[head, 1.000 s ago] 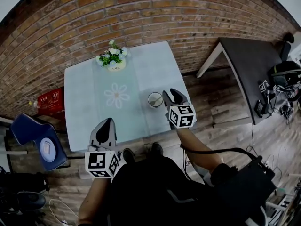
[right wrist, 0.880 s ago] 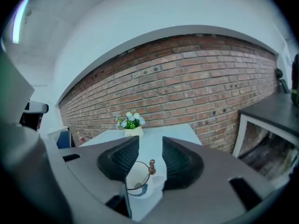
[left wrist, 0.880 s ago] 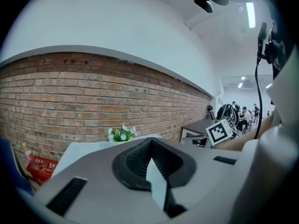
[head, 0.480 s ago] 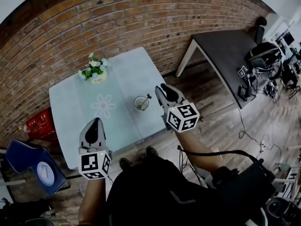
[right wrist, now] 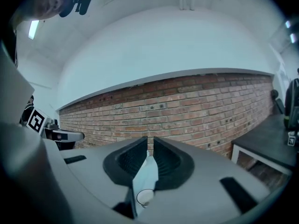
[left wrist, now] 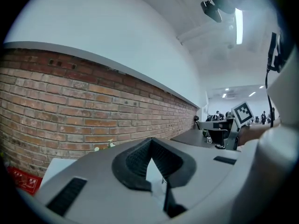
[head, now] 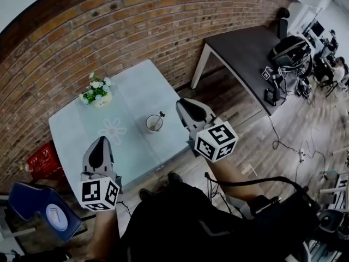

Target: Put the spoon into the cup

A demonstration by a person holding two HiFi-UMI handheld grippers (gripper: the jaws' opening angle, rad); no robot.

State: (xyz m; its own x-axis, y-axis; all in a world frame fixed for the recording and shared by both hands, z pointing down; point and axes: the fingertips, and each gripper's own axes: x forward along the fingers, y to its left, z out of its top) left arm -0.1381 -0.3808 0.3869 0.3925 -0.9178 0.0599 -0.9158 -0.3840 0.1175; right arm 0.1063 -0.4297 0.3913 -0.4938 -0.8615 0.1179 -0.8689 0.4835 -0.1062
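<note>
Spoon sits in cup, so right hand-held gripper, its empty jaws just closing to a slit, should back away without clipping it.

Your table is pale blue-grey, with a white flower motif at its centre; the brick wall is red-brown. Your left gripper and right gripper are grey; the chair at eight o'clock is blue.

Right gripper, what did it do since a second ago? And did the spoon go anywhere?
The right gripper lifted up and away from the cup. Its jaws have just been closing, with nothing between them. The left gripper rose a little too, jaws together. The spoon stayed in the cup on the table, and the flowers did not move.
</note>
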